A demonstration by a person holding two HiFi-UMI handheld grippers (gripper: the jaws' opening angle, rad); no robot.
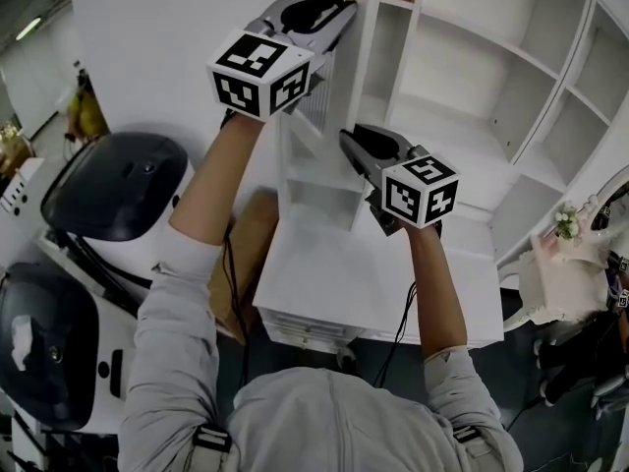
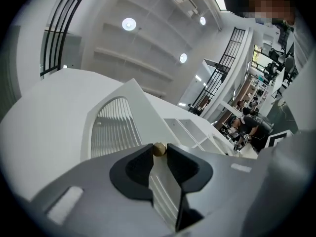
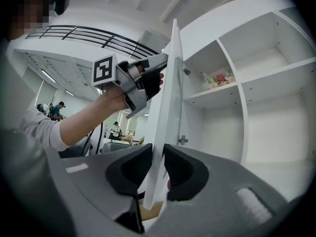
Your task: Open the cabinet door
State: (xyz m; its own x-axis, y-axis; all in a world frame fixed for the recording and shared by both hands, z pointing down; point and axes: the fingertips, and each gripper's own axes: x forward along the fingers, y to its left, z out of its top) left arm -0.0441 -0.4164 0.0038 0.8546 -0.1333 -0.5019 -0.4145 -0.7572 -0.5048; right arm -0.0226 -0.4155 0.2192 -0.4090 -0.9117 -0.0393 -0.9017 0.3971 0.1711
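Note:
The white cabinet door (image 1: 316,116) stands swung out, edge-on to me, with an arched louvred panel (image 2: 111,130). My left gripper (image 1: 344,6) is up at the door's top; its jaws (image 2: 159,152) are shut on the small brass knob (image 2: 159,148), whose sides touch both tips. My right gripper (image 1: 346,138) sits lower and is shut on the door's free edge (image 3: 168,83), the slab pinched between its pads (image 3: 159,154). The left gripper (image 3: 159,75) also shows in the right gripper view, on the door's far face. Open shelves (image 3: 232,90) lie behind the door.
A small ornament (image 3: 217,78) stands on an upper shelf. The cabinet's white top (image 1: 373,283) is below my arms. Two black-and-white machines (image 1: 118,185) and a brown box (image 1: 246,254) are at the left, flowers (image 1: 567,221) at the right. People (image 2: 247,125) work far off.

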